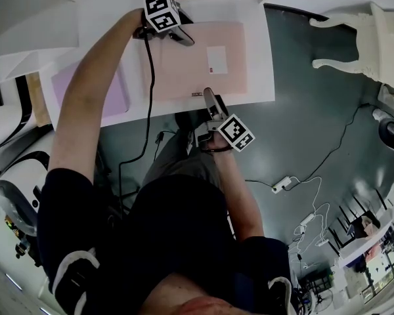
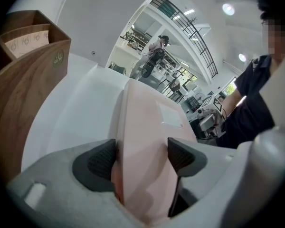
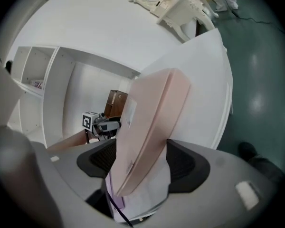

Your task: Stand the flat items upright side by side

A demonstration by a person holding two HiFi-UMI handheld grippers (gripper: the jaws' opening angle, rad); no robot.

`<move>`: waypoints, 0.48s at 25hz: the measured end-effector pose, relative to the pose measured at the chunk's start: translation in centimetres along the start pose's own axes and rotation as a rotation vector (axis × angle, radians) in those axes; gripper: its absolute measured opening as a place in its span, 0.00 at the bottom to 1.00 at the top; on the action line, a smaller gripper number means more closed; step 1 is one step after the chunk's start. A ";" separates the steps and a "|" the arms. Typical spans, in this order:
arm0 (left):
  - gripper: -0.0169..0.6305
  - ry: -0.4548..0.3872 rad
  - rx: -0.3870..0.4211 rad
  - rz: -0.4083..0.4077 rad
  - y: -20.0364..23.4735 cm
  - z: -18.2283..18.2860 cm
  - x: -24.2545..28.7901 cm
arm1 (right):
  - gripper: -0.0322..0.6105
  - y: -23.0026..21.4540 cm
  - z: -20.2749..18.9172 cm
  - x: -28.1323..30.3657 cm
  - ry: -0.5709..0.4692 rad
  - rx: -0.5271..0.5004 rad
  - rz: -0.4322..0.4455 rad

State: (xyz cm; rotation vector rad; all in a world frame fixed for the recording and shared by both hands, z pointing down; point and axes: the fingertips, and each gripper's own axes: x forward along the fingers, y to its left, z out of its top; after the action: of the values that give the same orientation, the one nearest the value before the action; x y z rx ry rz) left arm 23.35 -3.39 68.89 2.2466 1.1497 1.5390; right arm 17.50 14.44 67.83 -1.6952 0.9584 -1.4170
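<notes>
Now my left claw [image 2: 141, 156] pinches the near edge of the pink folder [image 2: 149, 122] between both pads. Straight ahead, my right claw [image 3: 141, 161] grips its opposite edge likewise.

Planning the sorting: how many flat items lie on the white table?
2: the pink one at centre, the lilac one left of it, partly under the arm. Others may be hidden.

The flat cardboard folder [image 1: 184, 71] is pale pink with a white rectangular label [image 1: 217, 59]; the second flat folder [image 1: 121, 97] is lilac; the wooden file box [image 2: 28, 94] is brown.
</notes>
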 end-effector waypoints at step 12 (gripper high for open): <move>0.53 -0.042 -0.047 -0.009 0.2 0.0 -0.3 | 0.47 -0.6 1.7 0.4 -0.041 0.035 -0.022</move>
State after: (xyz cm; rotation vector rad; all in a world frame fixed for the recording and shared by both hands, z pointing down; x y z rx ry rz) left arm 23.45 -3.75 68.79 2.2288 1.0996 1.4928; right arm 19.33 14.43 68.30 -1.7079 0.8899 -1.3997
